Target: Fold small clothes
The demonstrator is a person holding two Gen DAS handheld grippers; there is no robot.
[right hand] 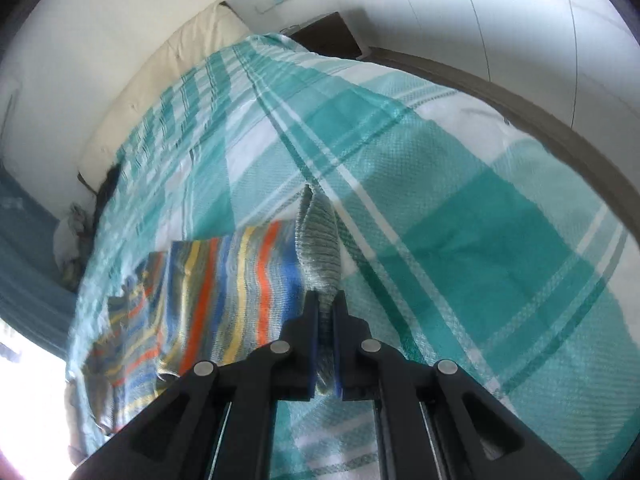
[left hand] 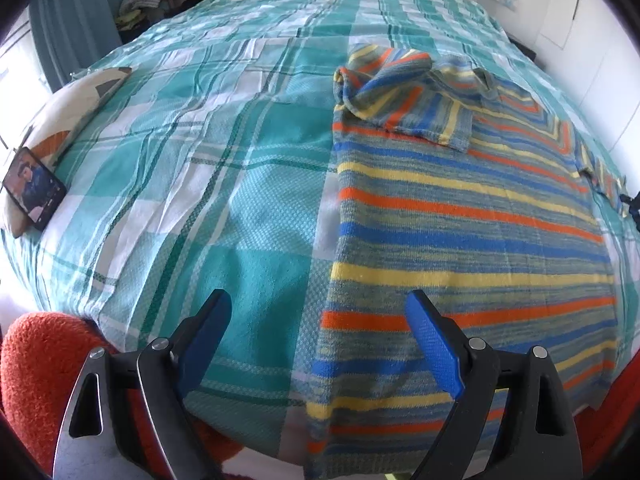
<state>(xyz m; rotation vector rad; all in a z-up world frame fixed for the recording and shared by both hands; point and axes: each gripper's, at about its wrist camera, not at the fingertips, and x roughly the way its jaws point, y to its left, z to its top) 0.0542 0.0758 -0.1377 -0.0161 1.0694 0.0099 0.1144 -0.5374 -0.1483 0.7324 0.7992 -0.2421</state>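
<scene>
Right gripper [right hand: 326, 300] pinches what looks like the striped sweater's [left hand: 460, 208] sleeve, left gripper [left hand: 320, 320] gapes empty; carry it across smoothly, keeping edges aligned.

One striped sweater [left hand: 472, 216], one plaid bedspread [left hand: 208, 184], one phone [left hand: 35, 188], two grippers.

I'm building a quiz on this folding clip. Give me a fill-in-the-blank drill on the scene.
1. The striped knitted sweater lies on a teal-and-white ____ bedspread.
2. The left hand-held gripper hovers with its jaws ____.
3. The right hand-held gripper is shut on the sweater's ____ cuff.
4. A black ____ with a lit screen leans on a cushion.

Missing words: checked; open; grey; phone
</scene>
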